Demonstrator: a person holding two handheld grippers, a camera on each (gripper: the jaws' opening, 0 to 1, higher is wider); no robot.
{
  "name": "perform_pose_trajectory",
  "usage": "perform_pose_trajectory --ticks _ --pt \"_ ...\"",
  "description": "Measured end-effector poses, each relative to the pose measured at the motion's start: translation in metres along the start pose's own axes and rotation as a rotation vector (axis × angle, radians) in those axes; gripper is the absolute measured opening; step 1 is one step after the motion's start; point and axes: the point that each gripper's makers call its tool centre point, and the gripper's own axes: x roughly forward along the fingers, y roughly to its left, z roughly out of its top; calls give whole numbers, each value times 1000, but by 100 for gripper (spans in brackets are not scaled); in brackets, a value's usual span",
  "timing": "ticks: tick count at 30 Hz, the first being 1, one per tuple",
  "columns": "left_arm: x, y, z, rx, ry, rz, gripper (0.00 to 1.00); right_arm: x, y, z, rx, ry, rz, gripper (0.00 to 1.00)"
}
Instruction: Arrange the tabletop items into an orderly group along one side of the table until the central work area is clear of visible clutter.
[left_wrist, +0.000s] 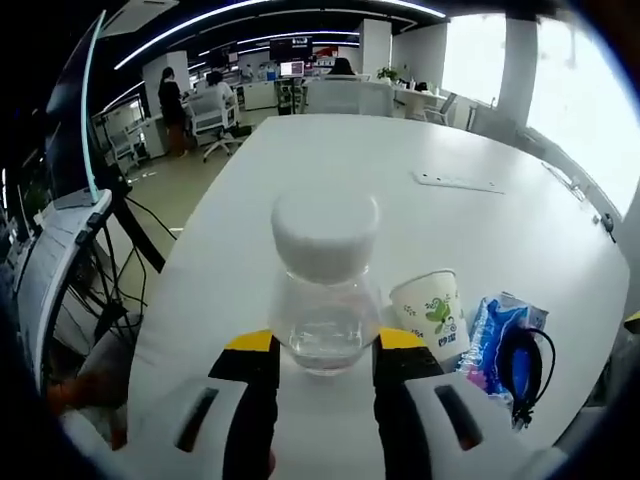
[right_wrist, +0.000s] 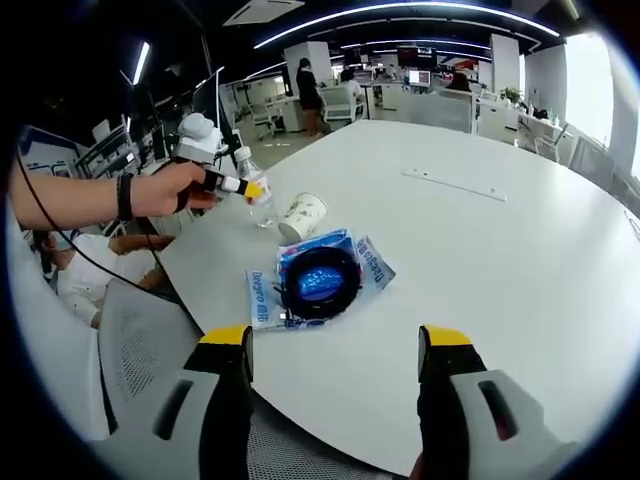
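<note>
Clearly, left gripper (left_wrist: 325, 352) jaws clamp bottle (left_wrist: 325, 290); right gripper (right_wrist: 335, 340) jaws gape.

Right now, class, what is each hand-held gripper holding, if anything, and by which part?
The left hand-held gripper clamps the clear bottle around its lower body. The right hand-held gripper is open and holds nothing.

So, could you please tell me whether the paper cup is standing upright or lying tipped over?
Tipped over. The paper cup lies on its side on the table, beside the bottle.
</note>
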Motion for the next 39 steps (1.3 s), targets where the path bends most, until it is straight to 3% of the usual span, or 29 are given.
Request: perform_pose_trajectory --ticks 6,13,16,20,22,23,24,27,31,39 --pt "-3 3 0 97 -42 -71 42 0 1 -2 -6 7 -1 66" --pt "-7 1 4 195 -80 -164 39 0 3 -2 -9 9 1 66" --pt "-8 -4 2 194 -83 -214 34 0 5 -3 -16 13 3 66" --pt "-8 -2 -3 176 -75 -198 31 0 6 -3 -24 20 6 66" --pt "-9 -2 -9 176 -56 -184 23 1 6 -2 -23 18 7 66" --pt "-10 4 -14 214 -36 -143 9 1 6 -2 -23 18 6 66" --pt "-10 3 -12 206 -63 -136 0 1 6 -2 -24 18 6 66" --pt "-9 -2 -14 170 -55 -146 1 1 7 -1 -25 19 7 66" --pt "-6 3 -18 139 -34 -118 12 1 8 0 -31 19 12 67" --pt "-7 -1 -17 59 -41 -136 34 2 9 0 -26 17 13 67"
